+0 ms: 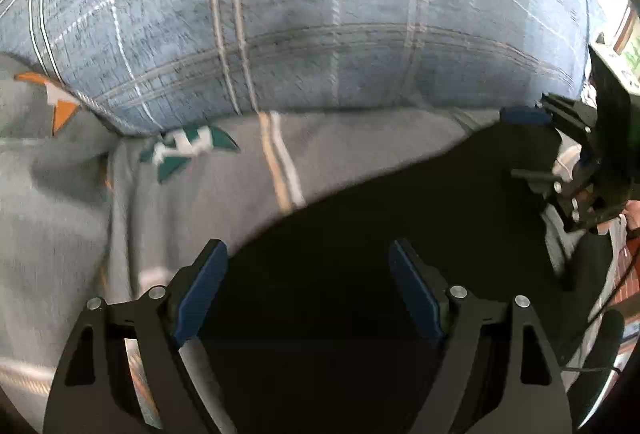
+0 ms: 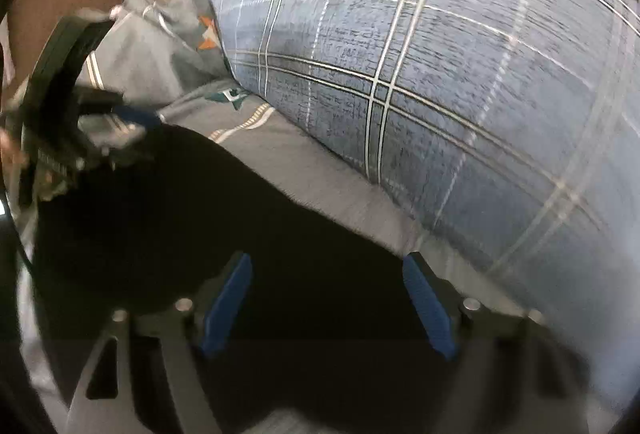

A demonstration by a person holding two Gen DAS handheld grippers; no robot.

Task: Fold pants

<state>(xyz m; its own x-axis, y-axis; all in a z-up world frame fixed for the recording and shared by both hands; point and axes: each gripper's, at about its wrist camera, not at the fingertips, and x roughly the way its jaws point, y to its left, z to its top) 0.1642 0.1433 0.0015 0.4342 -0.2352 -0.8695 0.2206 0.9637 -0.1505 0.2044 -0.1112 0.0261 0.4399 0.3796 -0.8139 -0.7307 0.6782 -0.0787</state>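
Pants (image 1: 400, 234), dark and lying on the grey bedspread (image 1: 200, 201) below the blue plaid pillow (image 1: 320, 33), appear unfolded or partly folded; left gripper (image 1: 308, 294) and right gripper (image 2: 328, 302) both gape wide, empty, above them.

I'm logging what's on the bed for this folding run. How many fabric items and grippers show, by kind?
Black pants: 1
Blue plaid pillow: 1
Grey patterned bedsheet: 1
Grippers: 2, the left gripper and the right gripper, both open
Total: 5
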